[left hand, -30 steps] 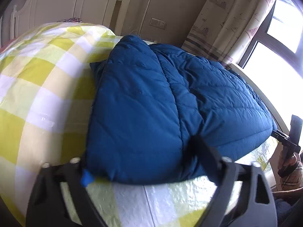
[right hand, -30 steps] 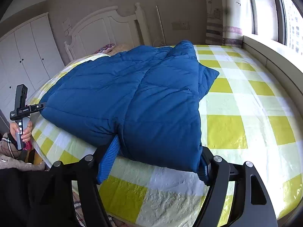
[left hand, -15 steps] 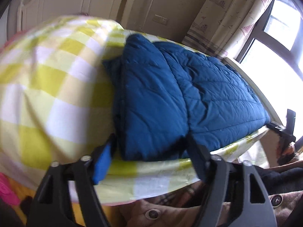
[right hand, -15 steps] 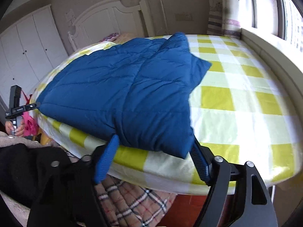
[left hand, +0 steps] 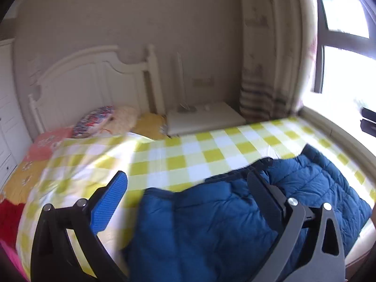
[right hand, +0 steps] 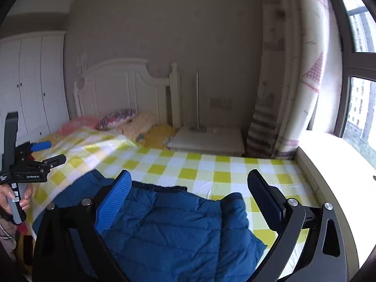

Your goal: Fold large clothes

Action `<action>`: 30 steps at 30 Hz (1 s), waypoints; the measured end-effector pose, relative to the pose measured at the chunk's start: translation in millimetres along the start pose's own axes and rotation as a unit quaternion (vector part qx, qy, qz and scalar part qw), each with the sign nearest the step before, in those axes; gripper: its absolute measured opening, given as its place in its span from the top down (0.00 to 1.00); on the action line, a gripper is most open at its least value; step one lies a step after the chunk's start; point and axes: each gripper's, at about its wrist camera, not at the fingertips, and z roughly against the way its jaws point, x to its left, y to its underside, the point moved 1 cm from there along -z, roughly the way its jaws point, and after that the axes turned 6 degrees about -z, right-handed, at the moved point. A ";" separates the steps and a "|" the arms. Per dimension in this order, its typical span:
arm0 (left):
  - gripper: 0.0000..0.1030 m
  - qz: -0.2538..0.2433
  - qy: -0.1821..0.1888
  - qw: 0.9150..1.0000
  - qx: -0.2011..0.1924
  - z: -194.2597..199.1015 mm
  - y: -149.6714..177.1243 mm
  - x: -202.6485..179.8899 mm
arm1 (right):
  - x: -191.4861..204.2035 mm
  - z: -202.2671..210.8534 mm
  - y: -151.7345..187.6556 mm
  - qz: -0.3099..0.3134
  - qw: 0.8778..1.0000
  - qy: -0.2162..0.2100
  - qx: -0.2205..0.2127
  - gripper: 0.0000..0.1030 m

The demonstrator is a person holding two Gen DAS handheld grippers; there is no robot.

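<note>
A blue quilted jacket lies bunched on the yellow-and-white checked bedspread, near the bed's front edge. My left gripper hovers above it with its jaws opening wide. Nothing sits between its fingers. In the right wrist view the same jacket spreads below my right gripper. Its jaws are also opening and hold nothing. The left gripper shows at the left edge of that view, held by a hand, with its fingers apart.
A white headboard and several pillows stand at the far end of the bed. A white bedside table sits beside it. A curtain and window sill run along the right. White wardrobe doors are on the left.
Both grippers rose away from the jacket's near edge and their jaws widened. The fingers flanked that edge before and now stand free above it. Both views tilted up toward the headboard.
</note>
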 end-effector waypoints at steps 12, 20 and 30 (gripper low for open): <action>0.02 0.078 0.055 0.977 0.190 -165.3 62.0 -19.5 | 2.9 -202.5 98.5 -0.024 0.966 0.034 0.257 0.04; 0.02 0.076 0.052 0.979 0.182 -165.2 59.4 -21.1 | 3.9 -194.9 98.6 -0.029 0.963 0.030 0.267 0.04; 0.02 0.078 0.054 0.979 0.182 -166.2 58.9 -21.2 | 35.6 -192.6 71.9 -0.013 0.970 0.056 0.237 0.04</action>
